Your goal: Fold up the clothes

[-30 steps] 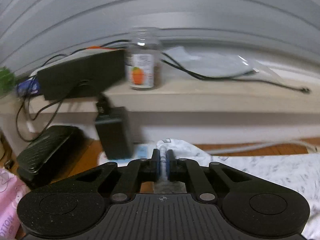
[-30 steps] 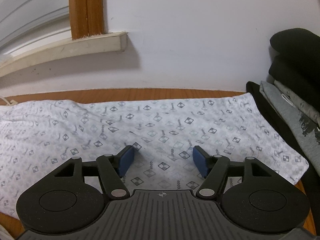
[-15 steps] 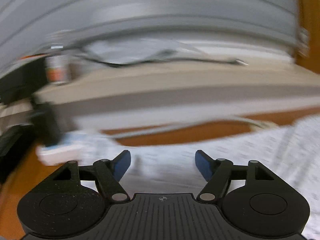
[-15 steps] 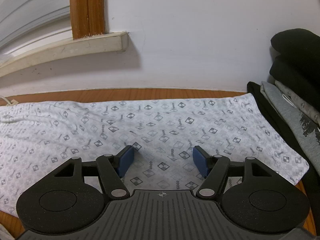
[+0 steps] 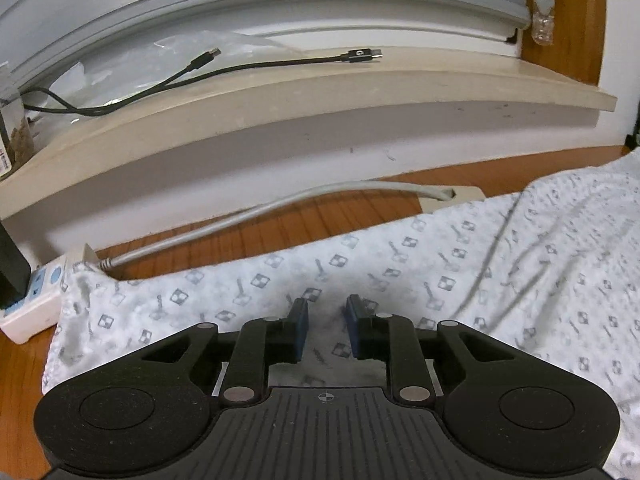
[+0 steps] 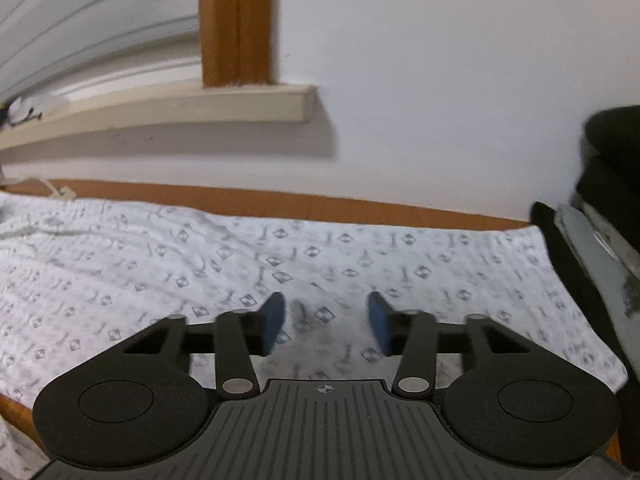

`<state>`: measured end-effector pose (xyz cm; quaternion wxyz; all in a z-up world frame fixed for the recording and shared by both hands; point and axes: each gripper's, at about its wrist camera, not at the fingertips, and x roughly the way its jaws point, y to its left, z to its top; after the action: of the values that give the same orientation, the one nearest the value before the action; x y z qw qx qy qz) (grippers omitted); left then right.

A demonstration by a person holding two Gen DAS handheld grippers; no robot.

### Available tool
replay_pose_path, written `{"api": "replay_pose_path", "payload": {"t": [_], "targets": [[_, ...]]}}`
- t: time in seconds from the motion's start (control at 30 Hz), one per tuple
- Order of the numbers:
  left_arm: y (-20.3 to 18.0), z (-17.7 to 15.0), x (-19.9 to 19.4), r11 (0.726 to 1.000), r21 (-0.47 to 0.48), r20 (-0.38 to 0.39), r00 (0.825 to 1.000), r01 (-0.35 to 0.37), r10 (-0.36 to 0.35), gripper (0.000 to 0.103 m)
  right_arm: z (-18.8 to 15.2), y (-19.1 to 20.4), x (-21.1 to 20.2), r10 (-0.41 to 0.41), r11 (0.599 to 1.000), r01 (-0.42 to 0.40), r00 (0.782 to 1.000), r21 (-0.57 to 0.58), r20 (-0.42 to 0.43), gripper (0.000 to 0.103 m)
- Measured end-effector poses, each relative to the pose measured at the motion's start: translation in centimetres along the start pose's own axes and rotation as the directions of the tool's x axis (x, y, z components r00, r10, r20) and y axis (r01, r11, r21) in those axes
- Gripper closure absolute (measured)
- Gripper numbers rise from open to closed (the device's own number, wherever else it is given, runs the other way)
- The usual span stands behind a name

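A white garment with a small grey diamond print (image 5: 460, 280) lies spread flat on the wooden table; it also shows in the right wrist view (image 6: 280, 256). My left gripper (image 5: 325, 322) hovers over its left part, jaws partly open with a narrow gap and nothing between them. My right gripper (image 6: 325, 322) is open and empty above the garment's right part. A drawstring (image 6: 60, 192) lies at the garment's far edge.
A white power strip (image 5: 36, 300) with a grey cable (image 5: 260, 212) lies at the garment's left end. A window sill (image 5: 280, 92) with black cables runs along the wall. A stack of dark and grey folded clothes (image 6: 600, 240) stands at the right.
My left gripper let go of the garment's edge, opened, swung right and has narrowed again. My right gripper shifted left over the cloth and stayed open.
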<state>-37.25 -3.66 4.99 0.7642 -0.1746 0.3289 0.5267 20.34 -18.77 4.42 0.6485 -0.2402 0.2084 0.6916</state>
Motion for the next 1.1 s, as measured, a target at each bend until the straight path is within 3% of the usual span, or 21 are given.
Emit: {"api": "replay_pose_path", "payload": {"t": [0.2,0.33,0.67,0.97,1.07,1.1], "targets": [[0.9,1.4,1.9,0.999,0.01,0.01,0.999,-0.042,0.042,0.079,1.3,-1.6,2.9,0.0,1.0,0.0,1.0,0.022,-0.023,0.063],[1.7,2.4,3.3,0.997,0.009,0.025,0.997,-0.079,0.079,0.079,1.9,-1.6,4.3,-0.033,0.999,0.033,0.999,0.016,-0.016,0.063],[3.1,3.9,5.8,0.995,-0.026,0.073,0.993,-0.092,0.093,0.079,3.2,-0.2,7.4,-0.146,0.988,0.147,0.989,-0.042,0.025,0.064],[3.5,3.4,4.8,0.991,-0.079,0.068,0.991,-0.111,0.117,0.075,3.1,-1.7,8.0,-0.084,0.996,0.083,0.996,0.043,0.024,0.063],[2.7,2.1,2.3,0.994,-0.099,0.108,0.993,-0.037,0.047,0.074,3.2,-1.7,8.2,-0.087,0.996,0.086,0.996,0.04,0.025,0.063],[2.2,1.6,1.5,0.996,-0.093,0.115,0.993,0.007,0.004,0.069,3.2,-1.7,8.3,-0.088,0.995,0.087,0.996,0.038,0.025,0.063]]}}
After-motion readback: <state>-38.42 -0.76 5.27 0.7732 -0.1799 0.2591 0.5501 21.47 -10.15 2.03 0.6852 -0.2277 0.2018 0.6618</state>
